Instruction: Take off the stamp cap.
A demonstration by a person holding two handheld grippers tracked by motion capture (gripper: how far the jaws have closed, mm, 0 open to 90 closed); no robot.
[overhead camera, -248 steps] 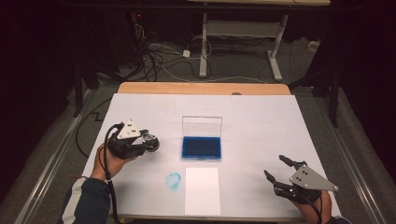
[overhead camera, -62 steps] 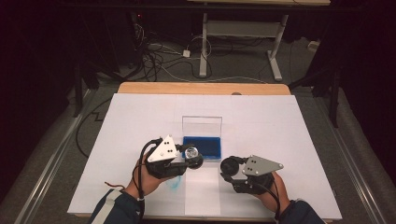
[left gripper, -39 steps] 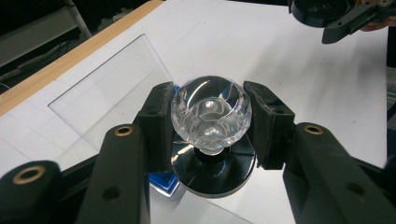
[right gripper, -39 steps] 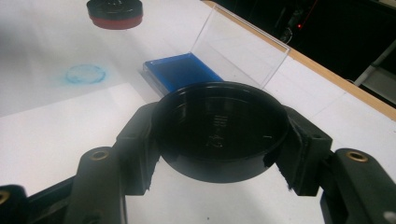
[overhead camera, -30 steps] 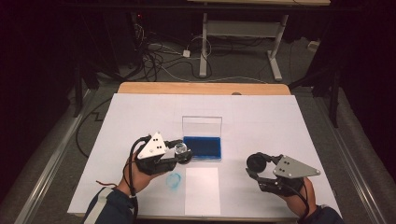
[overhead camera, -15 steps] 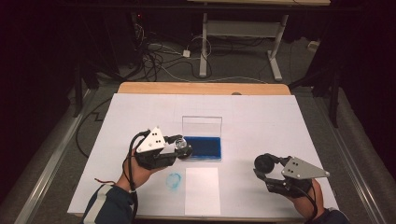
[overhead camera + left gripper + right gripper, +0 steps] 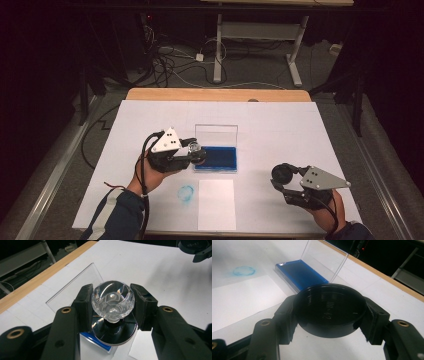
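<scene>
The white table cover (image 7: 310, 130) is brightly lit from above, while the room beyond its far edge sinks into darkness. Glints sparkle on the crystal knob (image 7: 113, 300); shadows are faint. All three views look slightly soft and grainy.

The counter (image 7: 150, 95) is covered by a white sheet (image 7: 300, 130). At the sheet's middle, an open case with a blue pad (image 7: 219, 157) is placed. A smaller white paper (image 7: 216, 204) is laid just before it, beside a blue ring mark (image 7: 186, 193).
</scene>
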